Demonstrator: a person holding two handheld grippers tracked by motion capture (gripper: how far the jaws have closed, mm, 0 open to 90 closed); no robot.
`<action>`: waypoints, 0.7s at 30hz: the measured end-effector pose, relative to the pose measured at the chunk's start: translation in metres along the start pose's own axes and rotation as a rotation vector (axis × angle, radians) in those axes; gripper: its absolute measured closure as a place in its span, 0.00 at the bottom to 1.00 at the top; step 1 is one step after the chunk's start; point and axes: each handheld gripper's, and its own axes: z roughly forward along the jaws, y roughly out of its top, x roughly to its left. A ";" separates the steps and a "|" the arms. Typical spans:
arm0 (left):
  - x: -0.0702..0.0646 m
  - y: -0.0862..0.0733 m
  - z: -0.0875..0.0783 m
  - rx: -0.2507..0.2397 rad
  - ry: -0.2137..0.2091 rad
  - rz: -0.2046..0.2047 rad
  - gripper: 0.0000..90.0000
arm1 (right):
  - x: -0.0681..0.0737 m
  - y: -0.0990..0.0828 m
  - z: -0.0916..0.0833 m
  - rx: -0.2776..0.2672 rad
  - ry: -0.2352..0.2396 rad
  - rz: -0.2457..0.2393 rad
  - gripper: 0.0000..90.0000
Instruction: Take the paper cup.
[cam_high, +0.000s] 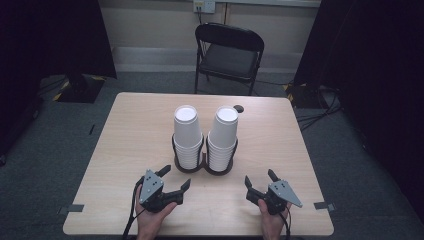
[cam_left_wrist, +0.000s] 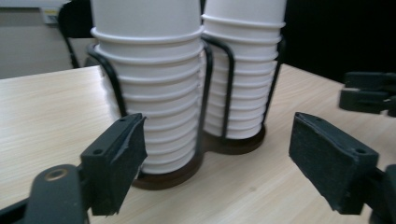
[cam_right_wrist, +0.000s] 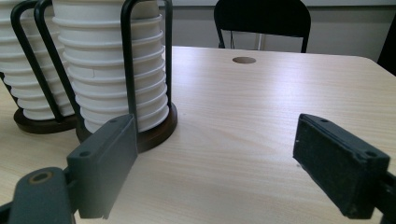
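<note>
The left gripper (cam_high: 174, 178) has its jaws spread wide and empty, the left cup stack (cam_high: 188, 135) in its wire holder (cam_high: 204, 166) just ahead between them. The right gripper (cam_high: 259, 181) also gapes wide, holding nothing, the right cup stack (cam_high: 222, 137) ahead past its left jaw, above the bare counter (cam_high: 135, 140).

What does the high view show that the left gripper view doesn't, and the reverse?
High view adds the person's left hand and right hand, and the round hole near the table's far edge. Left gripper view adds the left tool close up, its pads apart with nothing between them. Both show the two white cup stacks in their black wire holder, the table and the right tool.
</note>
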 end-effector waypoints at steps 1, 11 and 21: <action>-0.002 0.001 0.001 0.002 -0.019 -0.003 0.26 | 0.000 0.000 0.000 0.001 0.001 -0.001 0.15; -0.014 0.013 0.009 0.009 -0.072 0.046 0.26 | 0.000 0.000 0.001 0.008 0.008 0.000 0.15; -0.020 0.033 0.017 0.003 -0.115 0.068 0.21 | 0.000 0.000 0.001 0.011 0.011 -0.001 0.15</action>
